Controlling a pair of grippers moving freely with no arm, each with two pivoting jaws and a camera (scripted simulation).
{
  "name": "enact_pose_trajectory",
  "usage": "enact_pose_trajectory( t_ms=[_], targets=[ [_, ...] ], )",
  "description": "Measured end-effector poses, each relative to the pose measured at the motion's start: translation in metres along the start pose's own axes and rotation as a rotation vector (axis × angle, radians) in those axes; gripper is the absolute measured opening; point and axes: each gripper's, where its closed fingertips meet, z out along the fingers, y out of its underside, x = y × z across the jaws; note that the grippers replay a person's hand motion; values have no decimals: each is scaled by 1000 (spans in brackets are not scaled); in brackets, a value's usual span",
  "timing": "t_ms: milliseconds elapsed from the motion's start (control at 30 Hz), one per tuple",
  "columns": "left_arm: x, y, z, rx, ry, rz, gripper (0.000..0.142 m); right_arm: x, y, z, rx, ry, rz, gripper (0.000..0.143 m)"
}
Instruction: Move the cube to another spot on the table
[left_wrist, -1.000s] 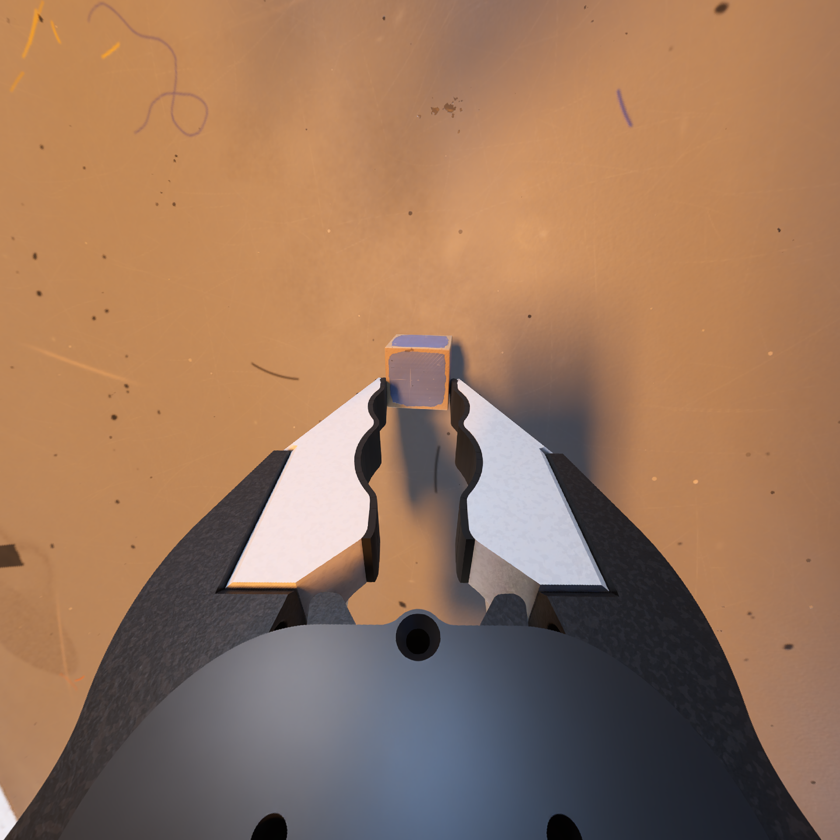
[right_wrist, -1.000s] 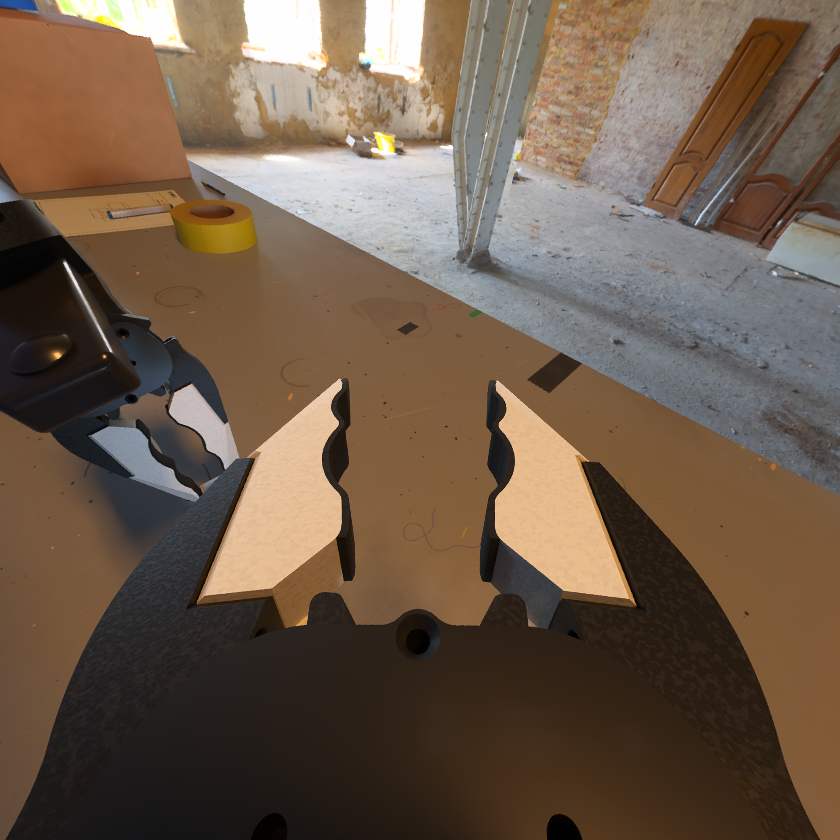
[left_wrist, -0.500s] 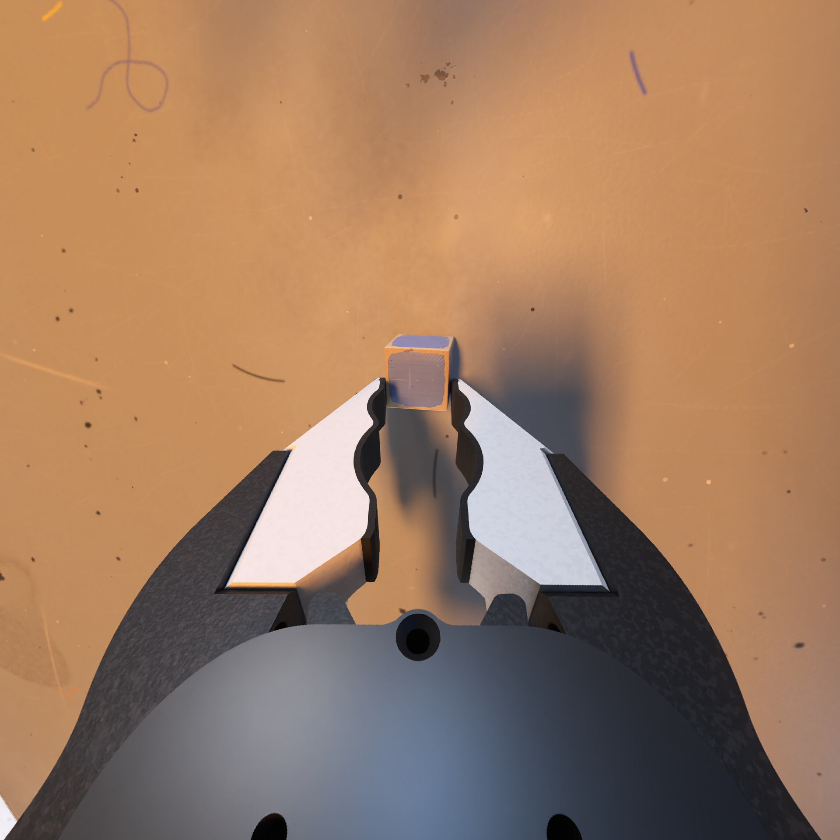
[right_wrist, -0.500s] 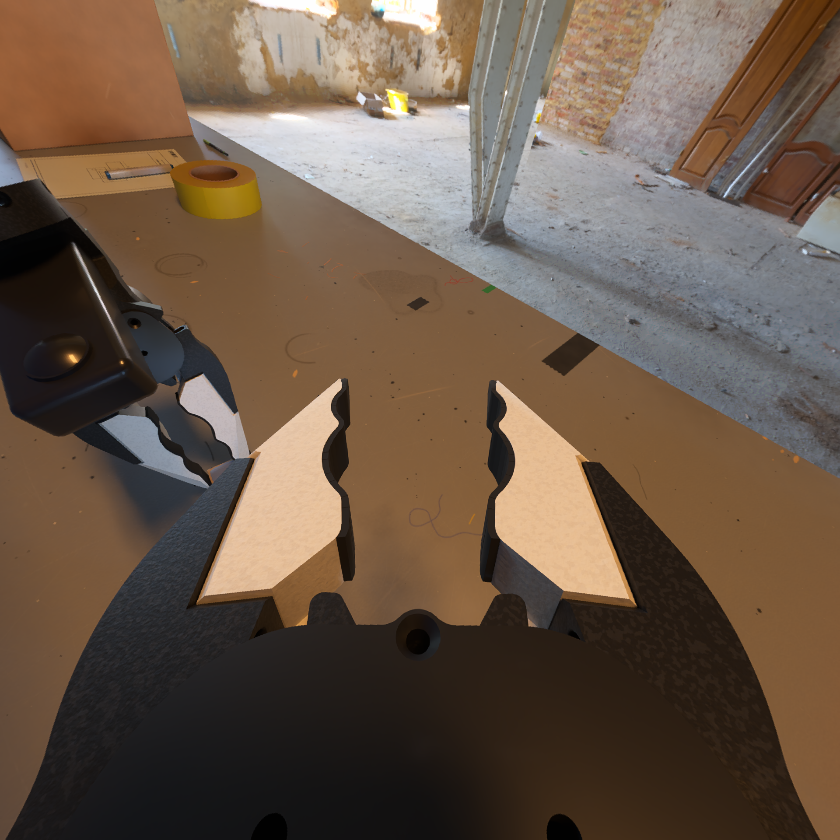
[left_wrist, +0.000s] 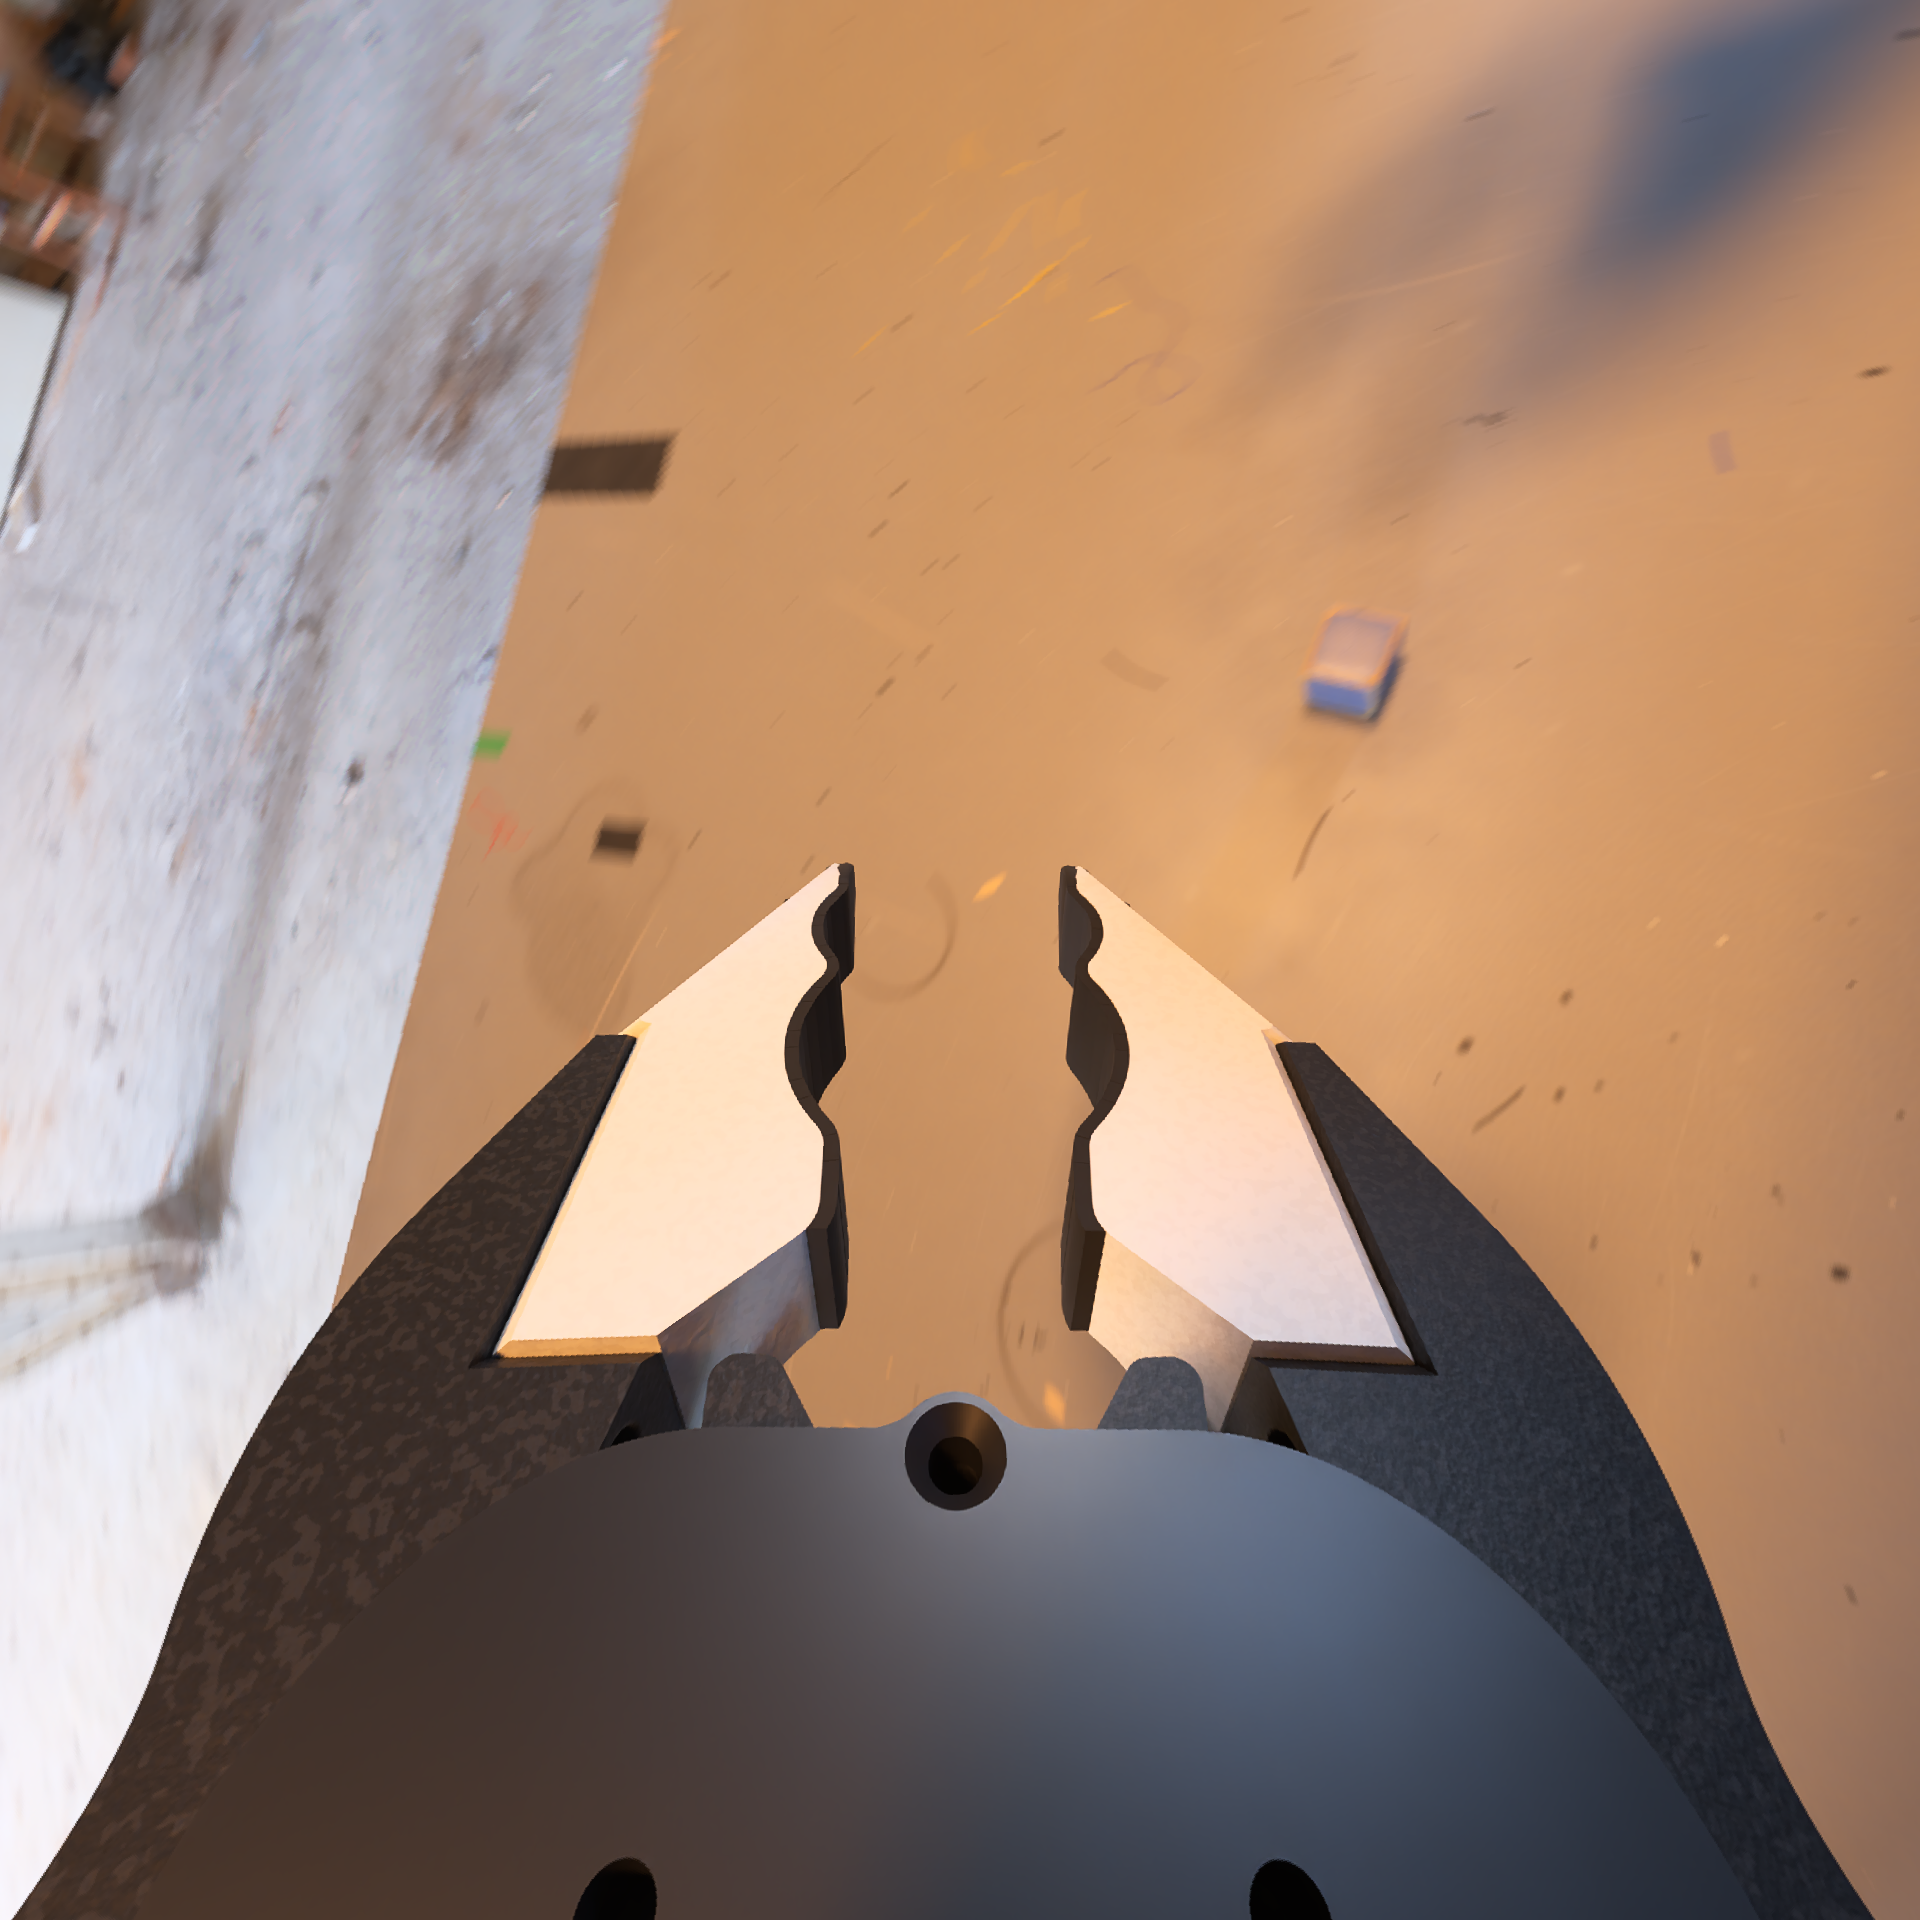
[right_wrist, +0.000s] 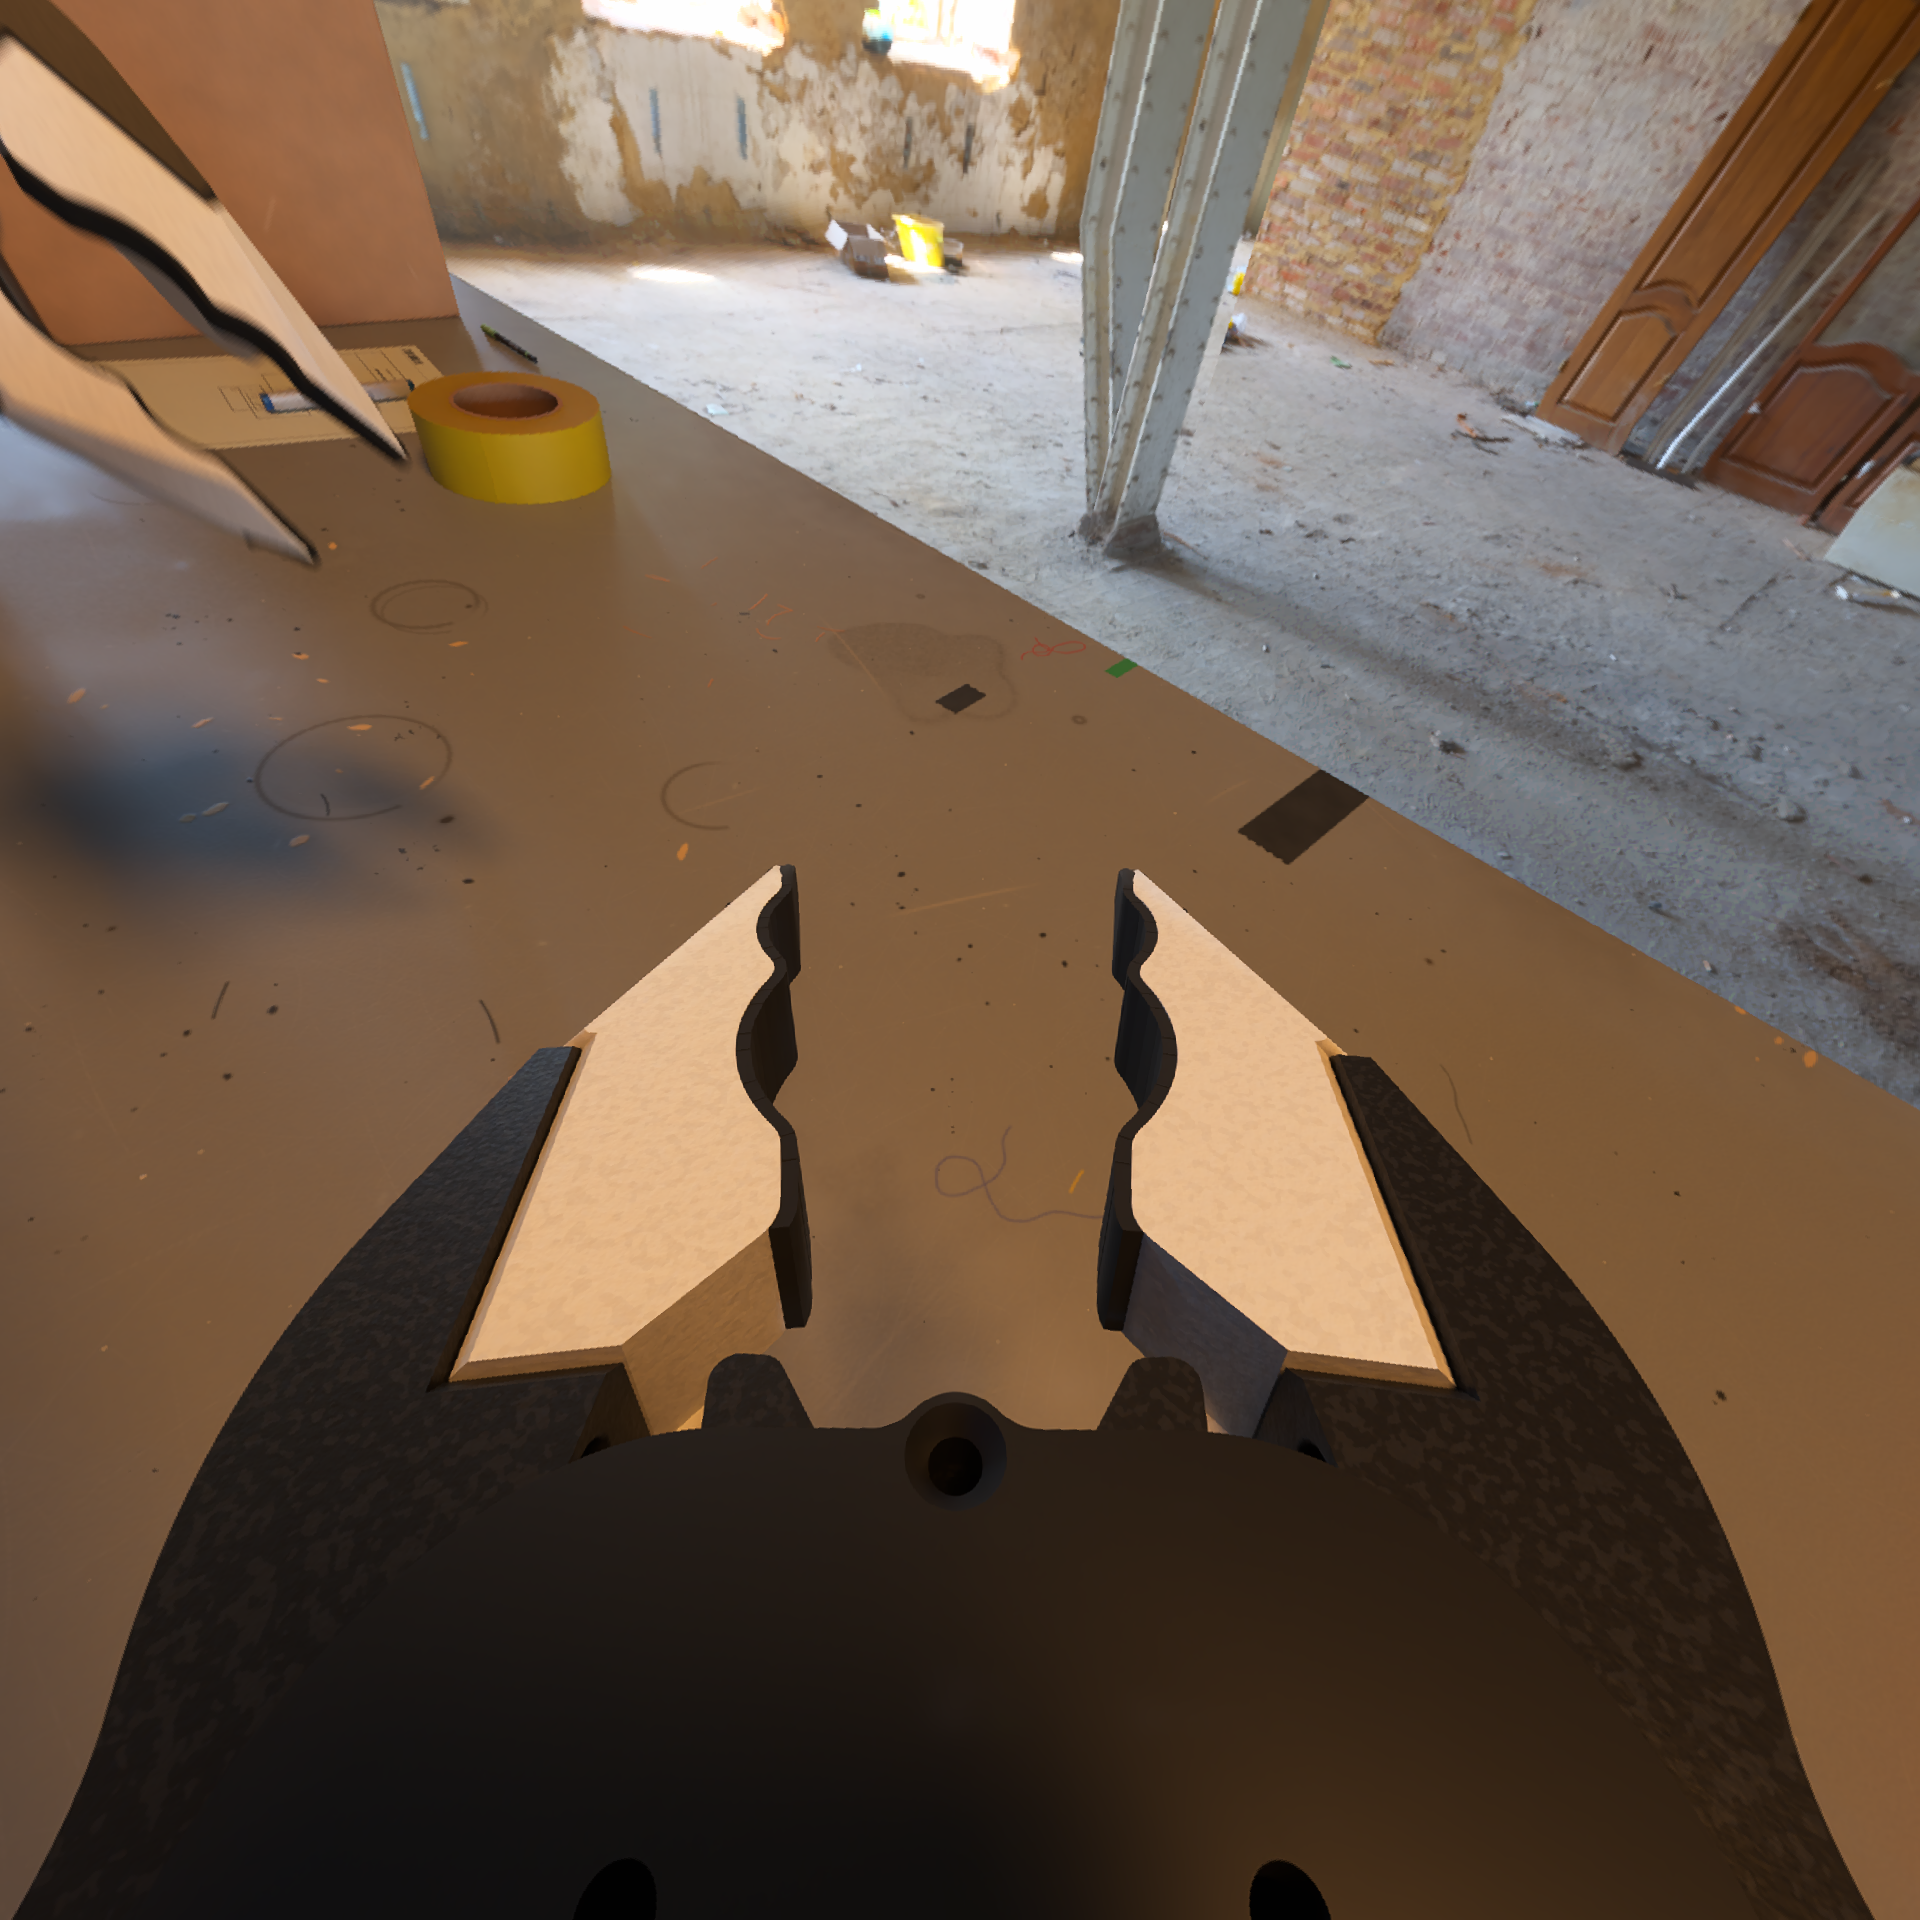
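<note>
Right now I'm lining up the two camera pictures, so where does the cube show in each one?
Left wrist view: the cube lies on the table, right of centre, beyond and right of the open left gripper.
Right wrist view: the cube is not in it.
Shared landmark: the long black tape strip at the table edge.

Table (left_wrist: 1247, 312) – smooth, matt, scuffed board

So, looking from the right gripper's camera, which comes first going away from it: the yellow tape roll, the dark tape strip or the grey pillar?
1. Dark tape strip, ahead right, at the table edge.
2. Yellow tape roll, far left on the table.
3. Grey pillar, out on the floor.
</note>
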Motion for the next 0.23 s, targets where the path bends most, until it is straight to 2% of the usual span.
enact_pose_trajectory(
  t_ms=[133, 233],
  targets=[
    [-64, 79, -60, -126, -268, -139, 39, 3, -3, -5, 28, 1, 18, 61],
    [-91, 145, -71, -309, -368, -153, 42, 5, -3, -8, 40, 2, 31, 61]
  ],
)
